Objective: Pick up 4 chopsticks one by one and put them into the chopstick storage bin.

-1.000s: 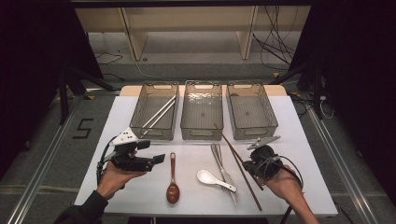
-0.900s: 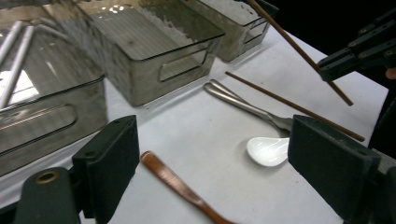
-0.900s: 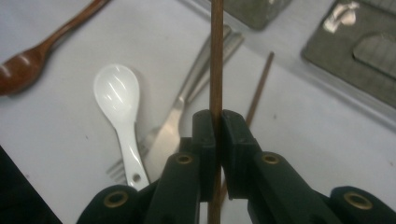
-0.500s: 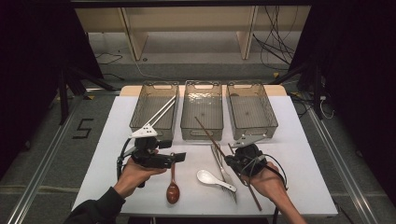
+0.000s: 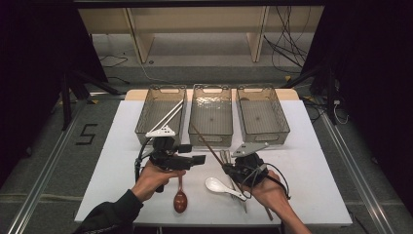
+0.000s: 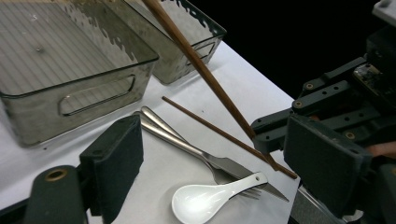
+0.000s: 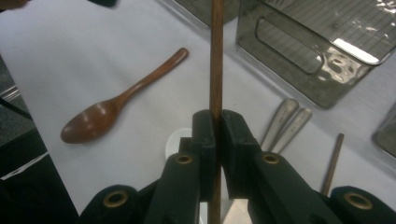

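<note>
My right gripper is shut on a long brown chopstick, which slants up and left toward the front wall of the middle tray. My left gripper is open, with nothing between its pads, and points right toward the other gripper. Beyond its jaws a white ceramic spoon, a metal fork and a knife lie on the white table. A second brown chopstick lies flat beside them. A wooden spoon lies below the left gripper.
Three clear trays stand in a row at the back: the left tray holds pale chopsticks, and the right tray stands beside the middle one. Bare table surface stretches to the right of my right hand.
Both hands have moved inward toward the table's middle: the left gripper to the right, the right gripper to the left with the chopstick still in its grip.
</note>
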